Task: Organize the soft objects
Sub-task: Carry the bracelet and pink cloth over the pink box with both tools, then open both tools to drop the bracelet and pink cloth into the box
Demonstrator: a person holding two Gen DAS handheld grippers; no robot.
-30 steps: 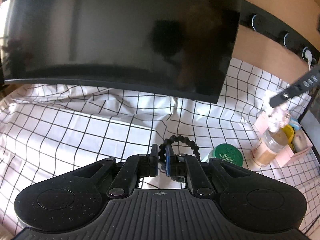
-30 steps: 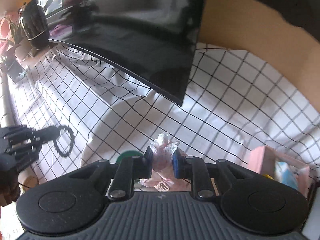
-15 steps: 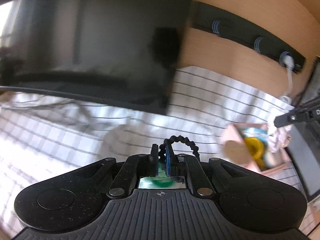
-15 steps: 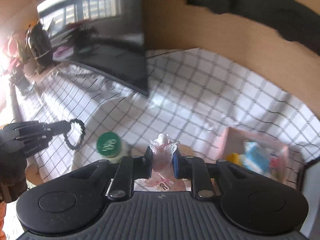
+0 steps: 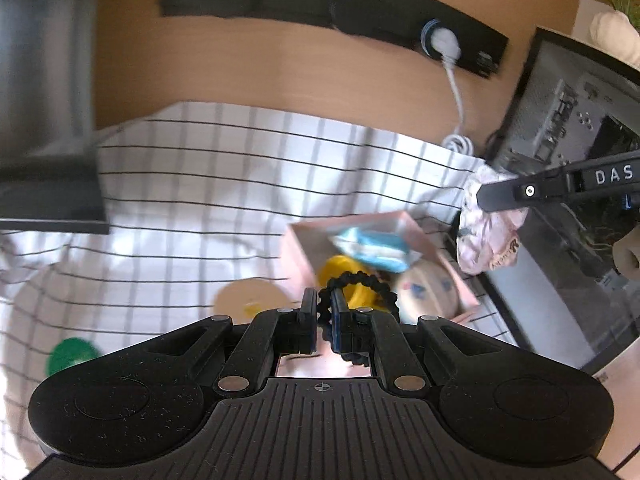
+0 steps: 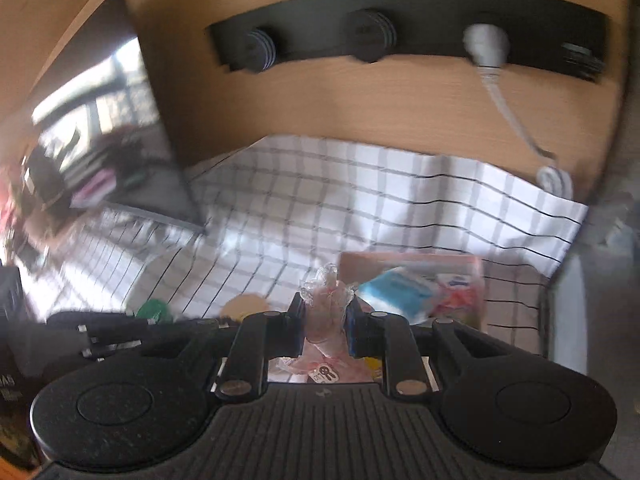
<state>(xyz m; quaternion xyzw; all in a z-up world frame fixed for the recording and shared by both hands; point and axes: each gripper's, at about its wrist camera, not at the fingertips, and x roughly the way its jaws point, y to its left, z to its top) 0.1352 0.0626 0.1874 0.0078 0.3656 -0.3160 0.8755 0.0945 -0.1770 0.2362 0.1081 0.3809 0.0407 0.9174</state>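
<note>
Box (image 5: 298, 248) — pink, holding blue packet (image 5: 374, 246) and yellow ring (image 5: 344, 270); left hand-held gripper (image 5: 325, 314) clamps black beaded band (image 5: 360, 282).

Daylight fills both views, bright on the checked cloth (image 5: 224, 184) that covers the desk. Motion blur smears the cloth lines and the pink box (image 5: 304, 248) on it; only the black tongs bodies stay sharp. Fisheye distortion bends the wooden wall (image 6: 360, 96) behind the cloth.

A wooden back panel (image 6: 360, 100) is seen behind the checked cloth (image 5: 240, 184); a black socket strip (image 6: 400, 36) is mounted on it; daylight is reflected in a dark monitor (image 6: 100, 140).
</note>
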